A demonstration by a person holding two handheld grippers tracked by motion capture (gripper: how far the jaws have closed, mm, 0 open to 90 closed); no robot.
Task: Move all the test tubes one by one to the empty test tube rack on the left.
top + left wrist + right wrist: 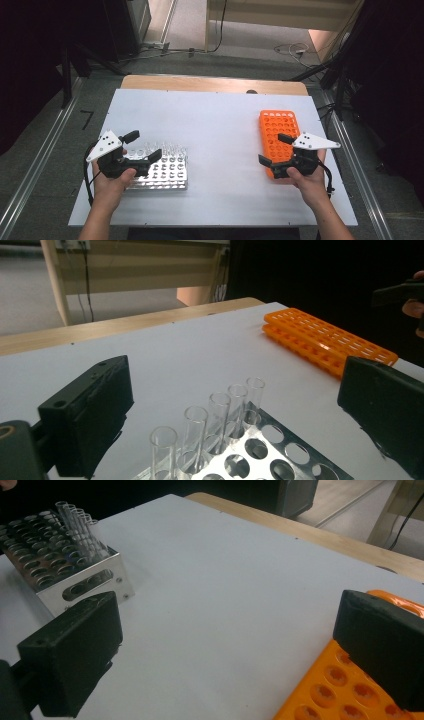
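- Orange plastic rack lies flat on the right part of the white counter, well apart from the metal rack at the left.
- Clear glass tubes stand upright in a row along the metal rack's far edge; its other holes show empty.
- Bare counter lies between the two racks, and nothing stands in the way of either one.
- Left hand-held gripper hovers over the metal rack's left end, jaws spread wide with nothing between the pads; the tube row rises just ahead of them.
- Right hand-held gripper sits over the orange rack's near end, jaws likewise wide and holding nothing.
- Both forearms come in from the near edge, each hand wrapped around its gripper body.
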